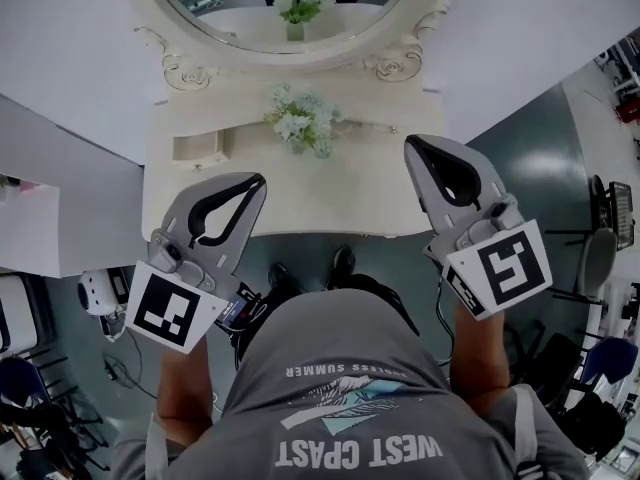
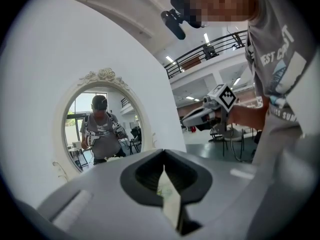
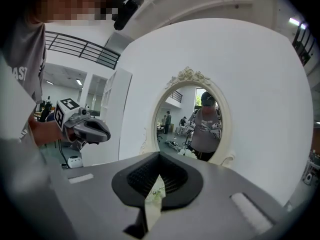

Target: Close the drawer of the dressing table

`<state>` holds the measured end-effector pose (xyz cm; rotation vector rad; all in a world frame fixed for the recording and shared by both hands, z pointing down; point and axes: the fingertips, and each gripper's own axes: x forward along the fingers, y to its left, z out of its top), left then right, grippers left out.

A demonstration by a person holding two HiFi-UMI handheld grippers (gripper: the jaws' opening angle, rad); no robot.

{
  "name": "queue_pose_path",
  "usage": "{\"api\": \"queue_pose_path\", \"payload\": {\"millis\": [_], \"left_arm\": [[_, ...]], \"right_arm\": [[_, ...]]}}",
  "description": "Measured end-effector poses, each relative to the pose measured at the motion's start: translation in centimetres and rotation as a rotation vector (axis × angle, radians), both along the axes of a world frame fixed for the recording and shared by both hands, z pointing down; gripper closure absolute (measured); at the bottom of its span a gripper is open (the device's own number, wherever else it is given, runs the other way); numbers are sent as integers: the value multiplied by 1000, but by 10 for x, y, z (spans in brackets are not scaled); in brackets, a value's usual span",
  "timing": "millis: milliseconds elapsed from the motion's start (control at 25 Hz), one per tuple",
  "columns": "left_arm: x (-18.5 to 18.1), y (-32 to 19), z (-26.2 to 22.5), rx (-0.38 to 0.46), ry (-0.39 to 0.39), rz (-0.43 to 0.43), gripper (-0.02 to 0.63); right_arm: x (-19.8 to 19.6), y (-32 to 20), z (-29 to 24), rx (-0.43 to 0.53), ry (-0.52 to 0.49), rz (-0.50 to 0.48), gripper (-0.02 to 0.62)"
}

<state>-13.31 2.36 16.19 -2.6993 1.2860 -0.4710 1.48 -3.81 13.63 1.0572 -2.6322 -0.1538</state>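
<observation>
The cream dressing table (image 1: pixel 200 193) stands below me against the white wall, with its oval mirror (image 1: pixel 200 23) above it. No drawer shows past its front edge in the head view. My left gripper (image 1: pixel 255 180) hangs over the table's front left part, jaws closed tip to tip with nothing between them. My right gripper (image 1: pixel 415 146) is held over the front right corner, likewise shut and empty. In the left gripper view my left gripper (image 2: pixel 163 154) points at the mirror (image 2: pixel 102 124). In the right gripper view my right gripper (image 3: pixel 159 156) also faces the mirror (image 3: pixel 192 124).
A vase of pale flowers (image 1: pixel 303 118) stands mid-table, near the mirror. A small recess (image 1: pixel 195 148) is set in the tabletop's left side. My shoes (image 1: pixel 310 268) are just before the table front. A white device (image 1: pixel 95 293) lies on the floor at left, chairs (image 1: pixel 600 258) at right.
</observation>
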Motion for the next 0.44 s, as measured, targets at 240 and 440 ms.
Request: {"api": "queue_pose_path", "payload": {"millis": [240,440], "left_arm": [[-11,14,-6,10,13,-10,601],[-12,28,-11,5,12,-9,601]], "right_arm": [[-3,18,-8,13,8,6,595],[0,34,-9,2,18,13,595]]}}
